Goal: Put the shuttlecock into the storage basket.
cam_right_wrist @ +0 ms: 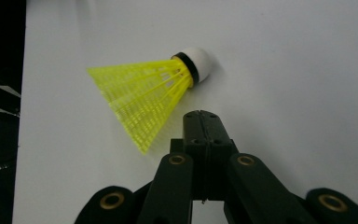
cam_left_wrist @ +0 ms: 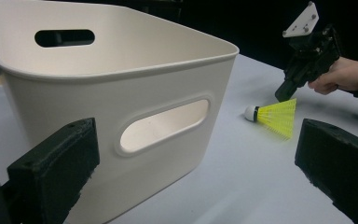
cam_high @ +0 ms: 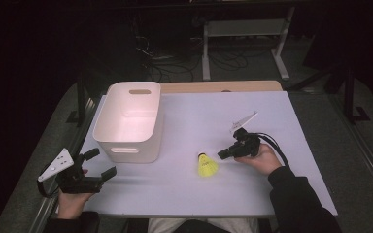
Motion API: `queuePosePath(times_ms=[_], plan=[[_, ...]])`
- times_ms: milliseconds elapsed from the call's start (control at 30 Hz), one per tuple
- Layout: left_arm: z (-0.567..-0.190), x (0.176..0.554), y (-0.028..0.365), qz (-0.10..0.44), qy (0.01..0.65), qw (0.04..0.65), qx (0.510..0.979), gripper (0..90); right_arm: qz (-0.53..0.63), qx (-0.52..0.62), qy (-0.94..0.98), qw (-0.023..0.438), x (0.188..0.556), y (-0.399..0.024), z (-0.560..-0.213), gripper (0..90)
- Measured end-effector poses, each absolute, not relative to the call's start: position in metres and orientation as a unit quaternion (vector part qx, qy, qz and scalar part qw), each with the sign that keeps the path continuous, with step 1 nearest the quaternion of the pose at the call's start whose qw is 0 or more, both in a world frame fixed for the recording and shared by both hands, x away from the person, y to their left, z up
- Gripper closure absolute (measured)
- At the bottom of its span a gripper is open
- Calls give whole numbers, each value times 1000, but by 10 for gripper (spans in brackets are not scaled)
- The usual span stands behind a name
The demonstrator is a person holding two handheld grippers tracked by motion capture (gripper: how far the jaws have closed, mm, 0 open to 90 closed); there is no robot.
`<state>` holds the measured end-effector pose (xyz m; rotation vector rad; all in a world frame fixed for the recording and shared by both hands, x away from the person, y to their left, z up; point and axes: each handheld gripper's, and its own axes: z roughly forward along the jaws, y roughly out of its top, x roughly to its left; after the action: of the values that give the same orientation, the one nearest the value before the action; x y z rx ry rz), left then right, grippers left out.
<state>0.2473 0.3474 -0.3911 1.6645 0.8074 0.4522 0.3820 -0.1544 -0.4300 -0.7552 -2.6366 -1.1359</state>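
Note:
A yellow shuttlecock (cam_high: pixel 206 165) with a white cork tip lies on its side on the white table (cam_high: pixel 213 116), near the front middle. Just right of it, my right gripper (cam_high: pixel 222 154) is shut with nothing between its jaws, pointing at the shuttlecock (cam_right_wrist: pixel 151 91); the closed tips (cam_right_wrist: pixel 201 116) sit a short way from the skirt without touching. At the front left edge my left gripper (cam_high: pixel 103 164) is open, facing the white bin (cam_high: pixel 128 121). In the left gripper view the bin (cam_left_wrist: pixel 121 93) is close ahead, with the shuttlecock (cam_left_wrist: pixel 275 116) and the right gripper (cam_left_wrist: pixel 284 93) beyond.
The bin is empty and has oval handle slots (cam_left_wrist: pixel 165 125). A wooden strip (cam_high: pixel 221 86) runs along the table's far edge. Beyond it are a dark floor, cables and a white frame leg (cam_high: pixel 206 53).

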Motion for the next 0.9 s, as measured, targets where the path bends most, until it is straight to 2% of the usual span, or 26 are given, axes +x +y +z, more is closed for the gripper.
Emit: queuePosePath(times_ms=[900], plan=[[-391, 247, 348, 193, 345, 581, 712, 0, -371, -202, -900, 110, 365, -109, -435, 889]])
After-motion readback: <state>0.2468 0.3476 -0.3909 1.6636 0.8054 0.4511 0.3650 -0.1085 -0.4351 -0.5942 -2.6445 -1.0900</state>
